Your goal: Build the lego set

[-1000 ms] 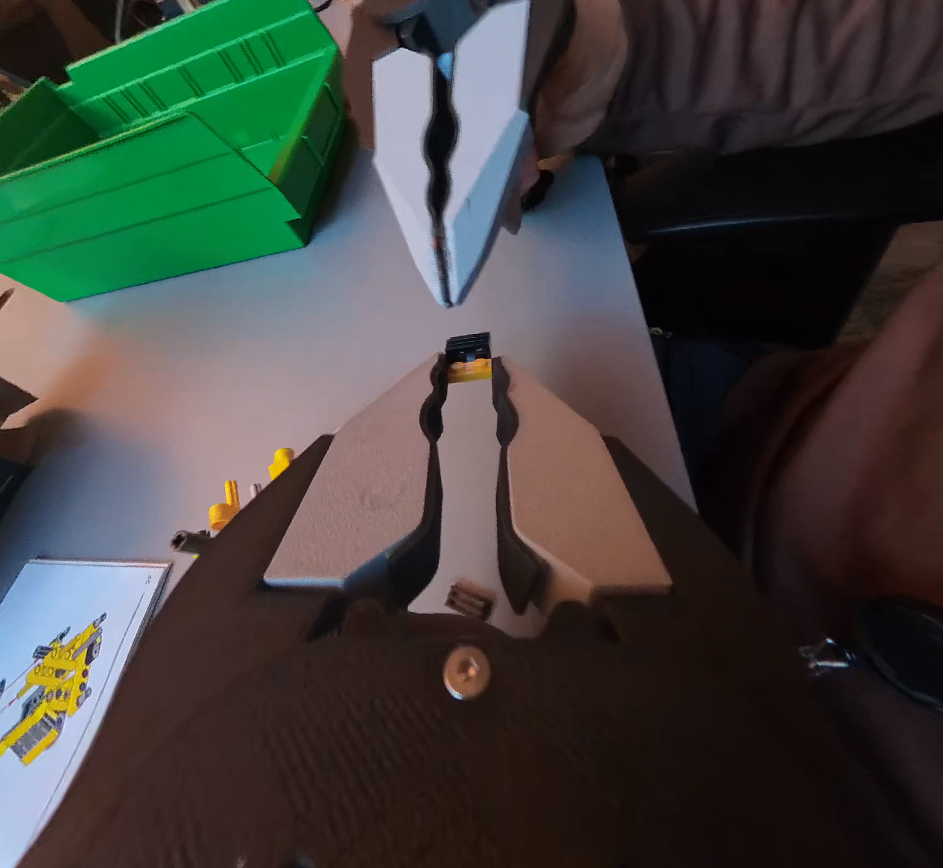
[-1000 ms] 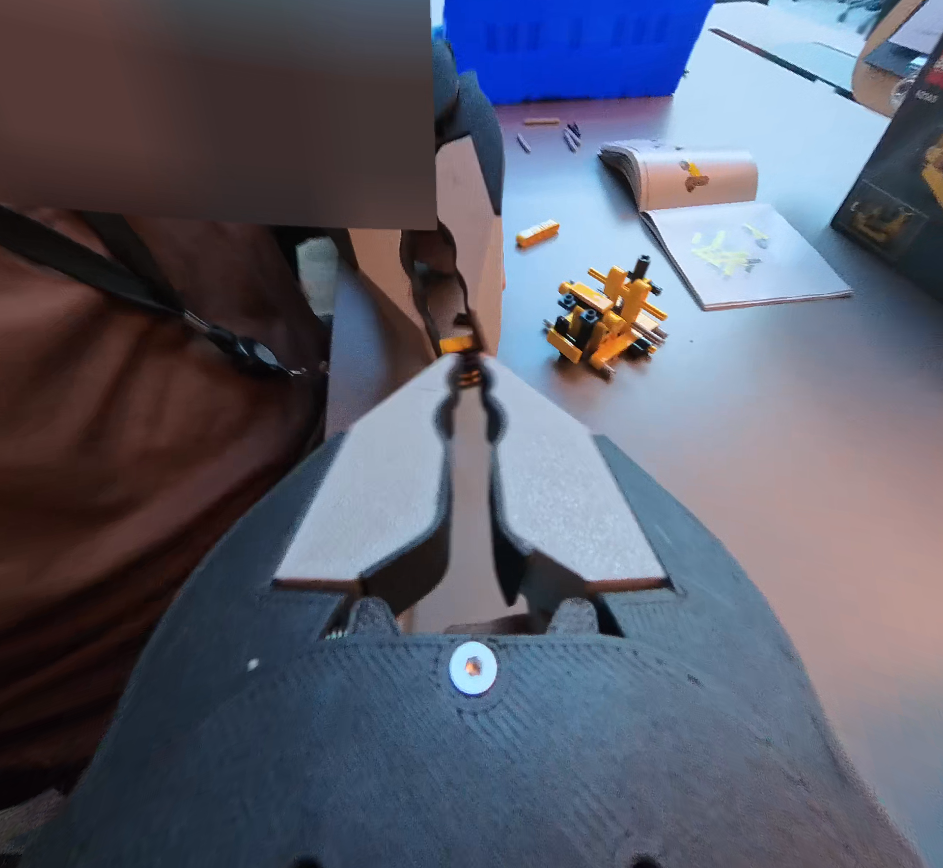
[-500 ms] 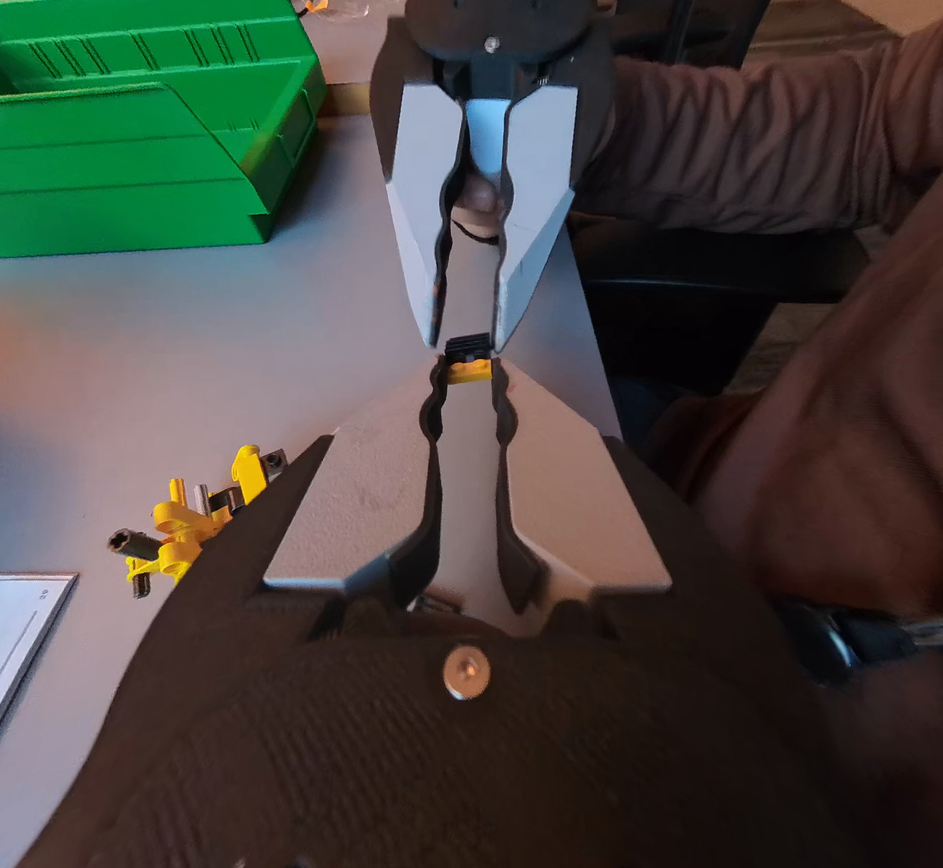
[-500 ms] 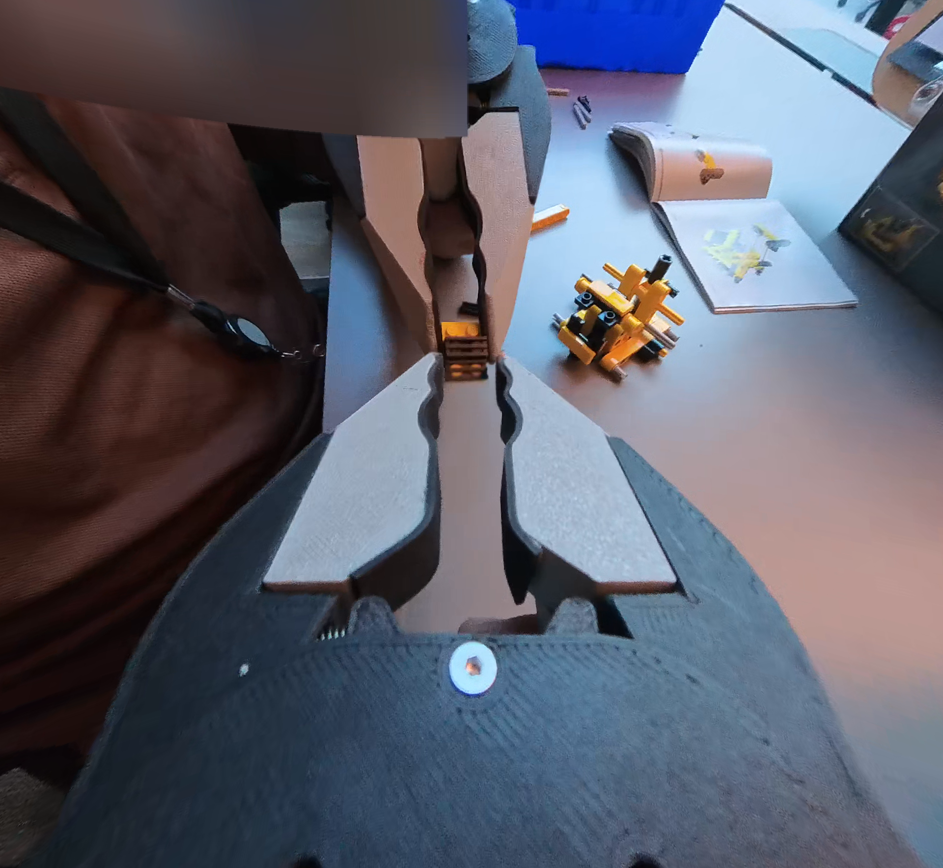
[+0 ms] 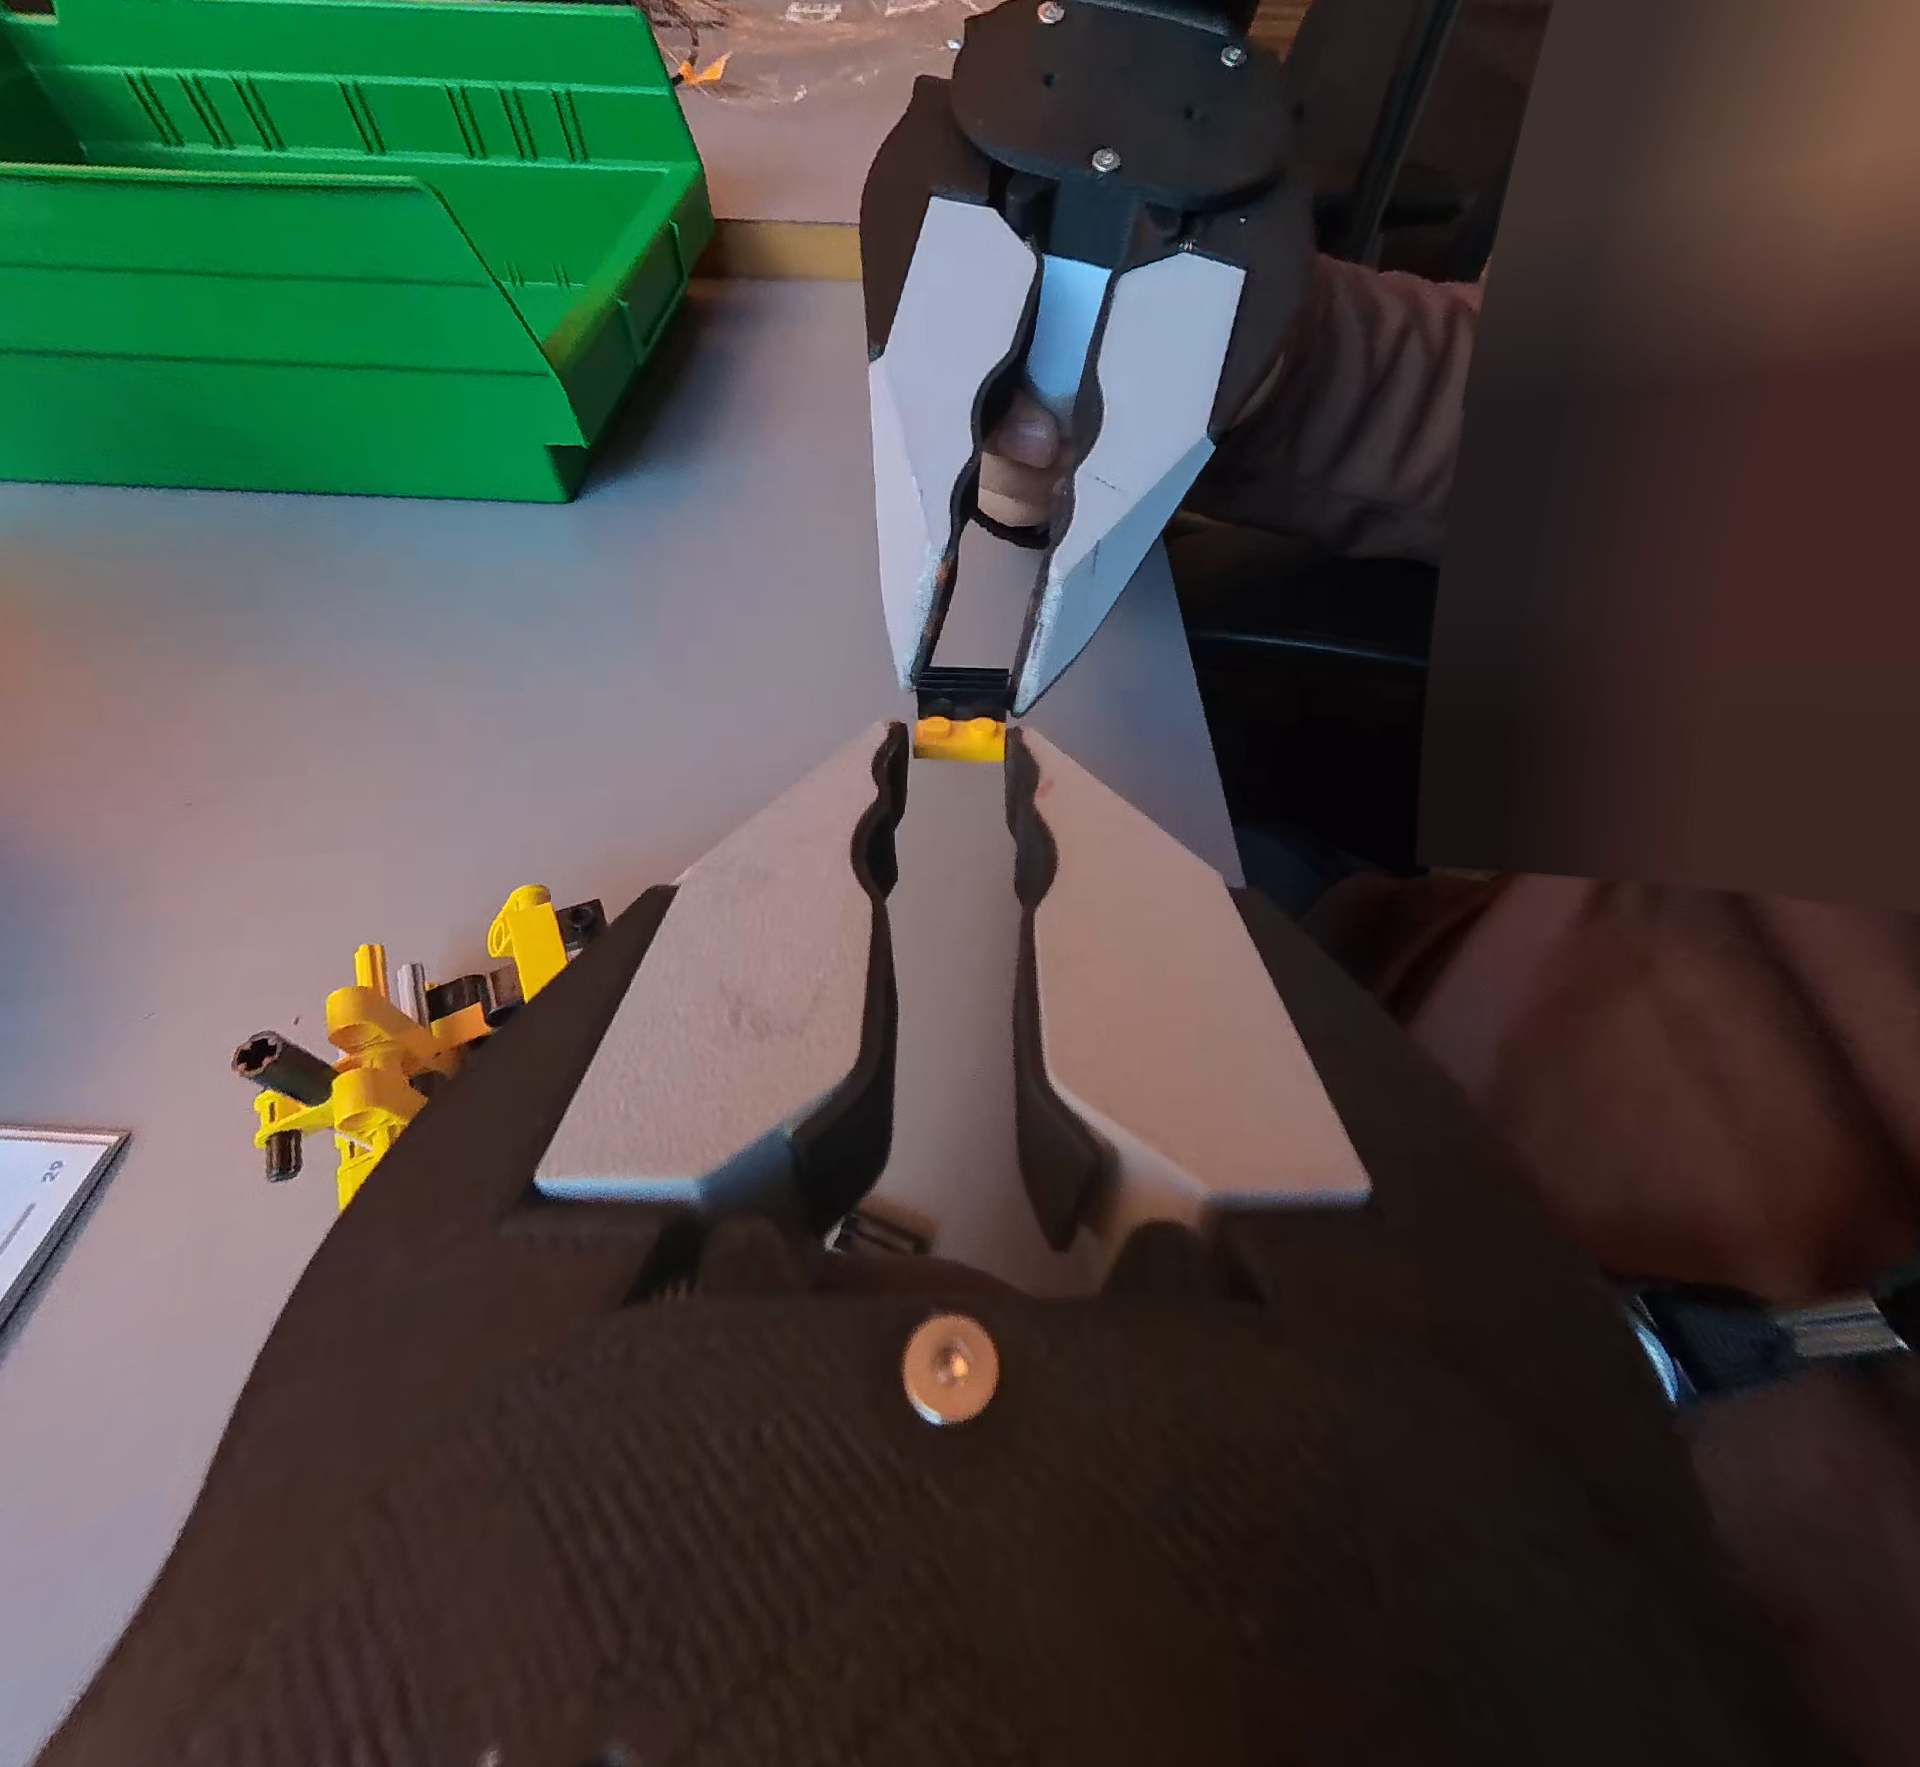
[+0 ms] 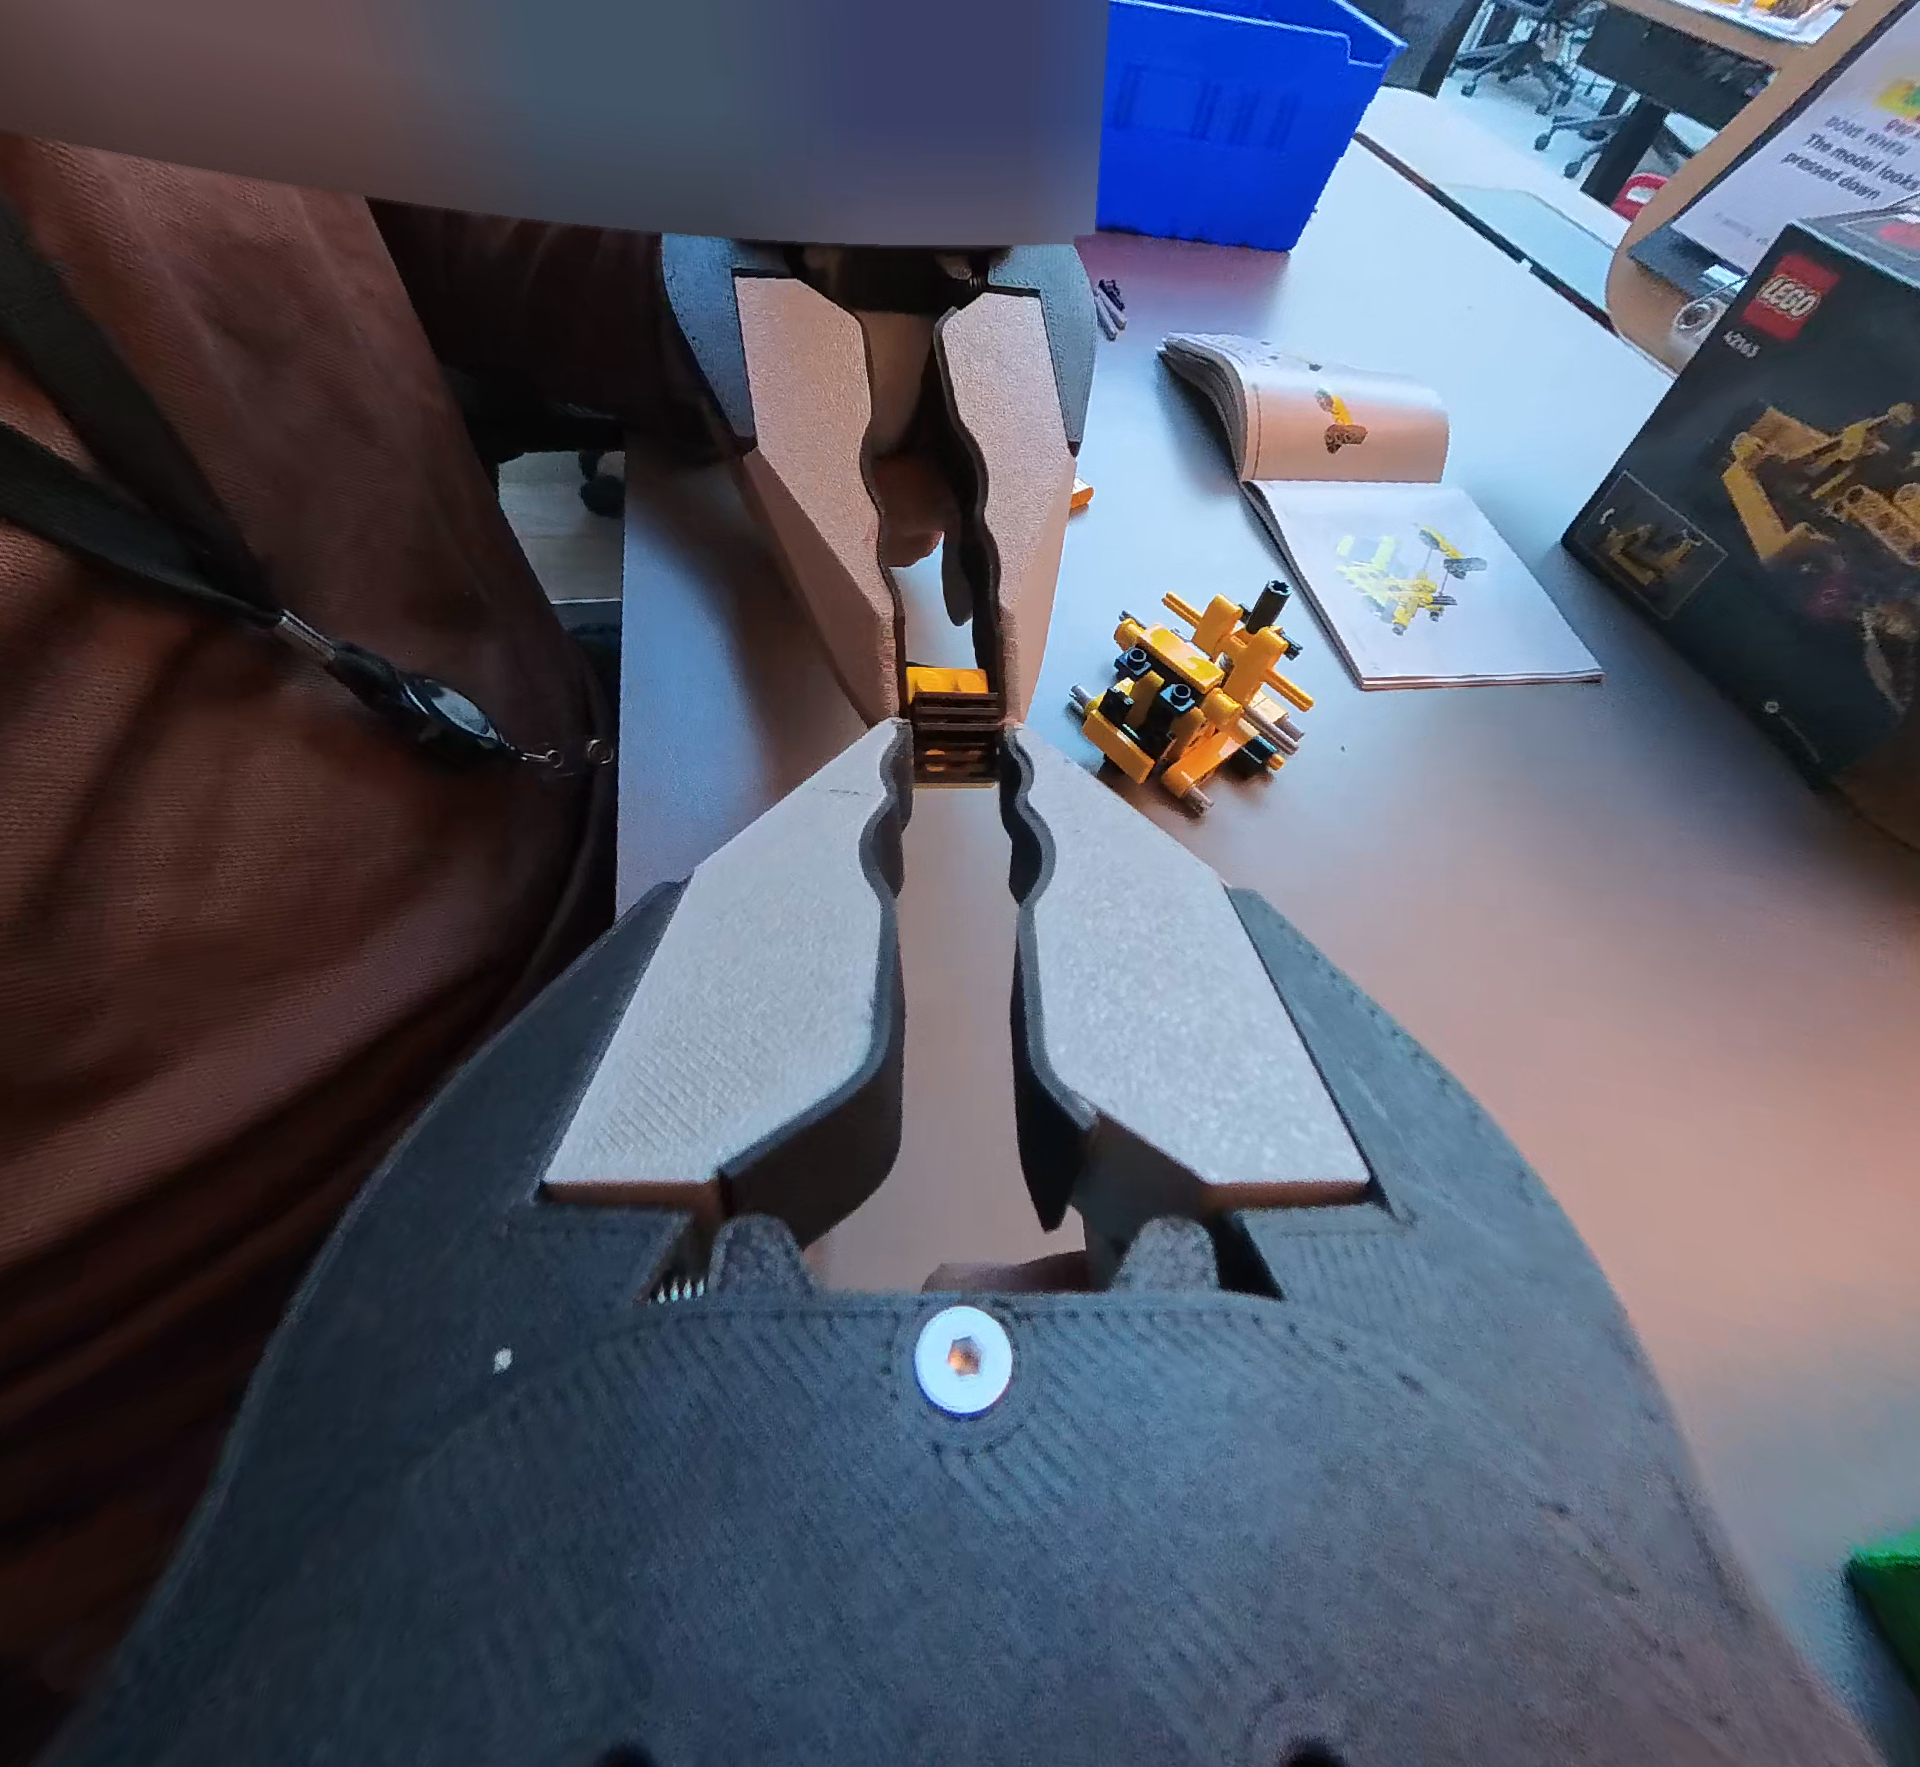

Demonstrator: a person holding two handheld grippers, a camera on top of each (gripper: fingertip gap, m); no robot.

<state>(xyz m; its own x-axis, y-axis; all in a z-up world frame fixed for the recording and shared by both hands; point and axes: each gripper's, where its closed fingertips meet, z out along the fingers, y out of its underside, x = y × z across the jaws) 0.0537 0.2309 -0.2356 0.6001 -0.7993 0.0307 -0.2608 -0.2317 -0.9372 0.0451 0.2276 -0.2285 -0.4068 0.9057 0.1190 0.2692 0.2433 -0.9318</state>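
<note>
At the centre of the left wrist view, the left claw (image 5: 958, 749) grips a small yellow brick (image 5: 960, 743) between its tips, fingers narrowed onto it. Directly above it in the frame, the right claw (image 5: 963, 683) points the opposite way, its tips closed on a black ribbed piece (image 5: 963, 684) that sits against the yellow brick (whether the two are fully pressed together I cannot tell). Both pieces hang above the grey tabletop (image 5: 436, 657), near its right edge. At lower left lies a partly built yellow and black model (image 5: 390, 1042); a green bin (image 5: 312, 263) fills the upper left. In the right wrist view, an open instruction booklet (image 6: 1392, 522) lies at right of centre.
</note>
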